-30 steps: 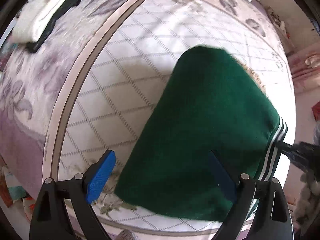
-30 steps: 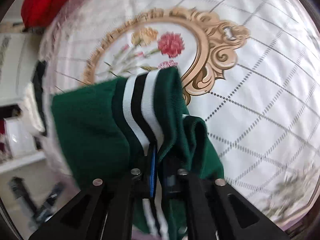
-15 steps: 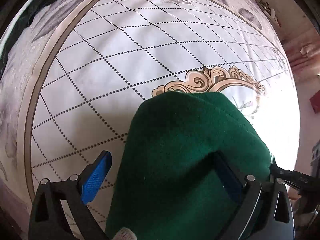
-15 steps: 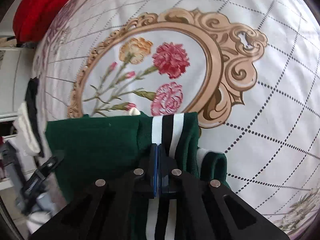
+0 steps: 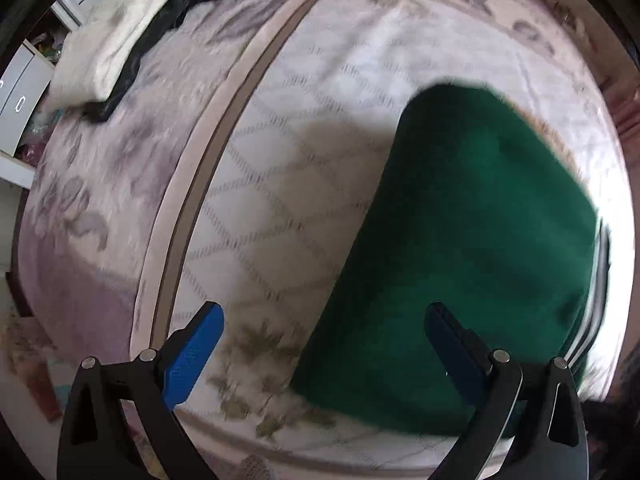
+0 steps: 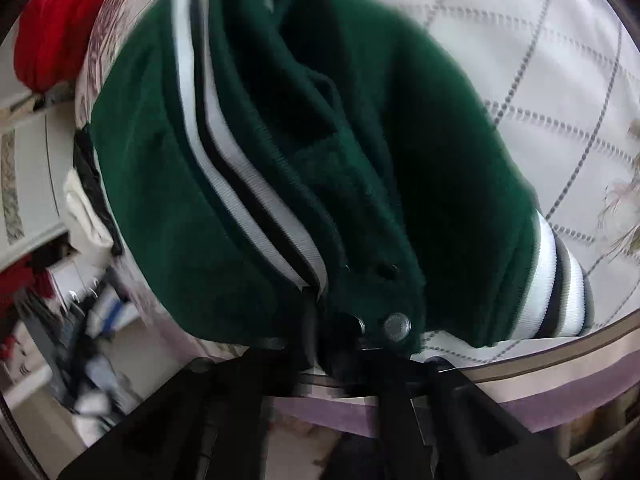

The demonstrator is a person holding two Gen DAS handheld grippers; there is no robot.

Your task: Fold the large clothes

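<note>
A dark green jacket [image 5: 472, 240] with white and black striped trim lies folded on the white quilted bed cover [image 5: 280, 168]. My left gripper [image 5: 324, 340] hangs open and wide above it. Its right blue pad [image 5: 452, 344] is over the cloth, while its left pad [image 5: 192, 356] is over bare cover. Nothing is pinched. In the right wrist view the jacket [image 6: 360, 140] fills the frame, striped hem and metal snaps [image 6: 396, 326] showing. My right gripper [image 6: 340, 332] is shut on the jacket's edge beside the snaps, near the bed's edge.
A pile of white and black clothes [image 5: 116, 44] lies on the purple flowered border at the far left. A red garment [image 6: 52, 28] sits at the bed's far corner. Shelves and clutter [image 6: 60, 320] stand beyond the bed edge [image 6: 560, 364].
The right gripper has dragged the jacket away from the flower medallion toward the bed's edge. The left view swung from the medallion back over the bed's border, jaws still wide.
</note>
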